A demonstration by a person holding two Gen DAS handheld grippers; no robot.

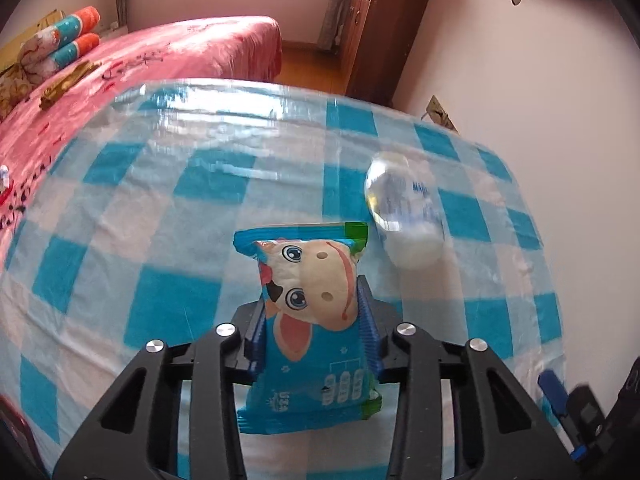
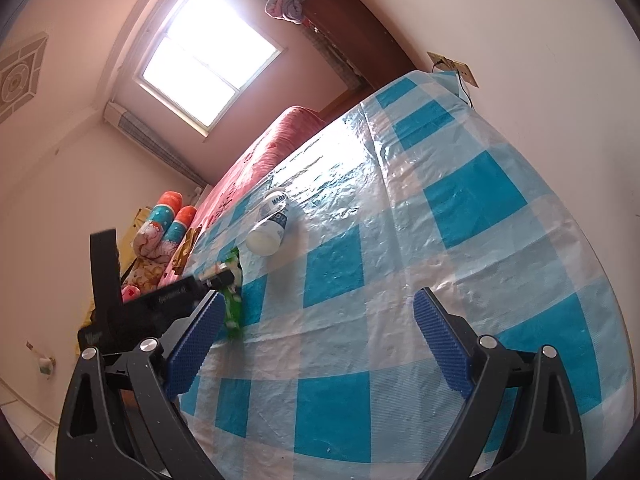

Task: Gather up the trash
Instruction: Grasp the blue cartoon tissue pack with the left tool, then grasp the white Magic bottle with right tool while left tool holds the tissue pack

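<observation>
Left tongs (image 1: pixel 316 320) clamp the cow wrapper (image 1: pixel 310 320) above the desk (image 1: pixel 160 240). Bottle (image 2: pixel 269 222) lies on its side just beyond the wrapper, long axis running away; my right tongs (image 2: pixel 316 340), wide, look likelier to take it.

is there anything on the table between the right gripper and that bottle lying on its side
Nothing visible. The open right gripper faces bare checkered tablecloth up to the bottle. The left gripper, shut on the snack packet, sits off to the side.

Checked tablecloth (image 1: pixel 208 208), pink bed (image 1: pixel 192 48), perhaps a wardrobe (image 1: pixel 376 32).
</observation>
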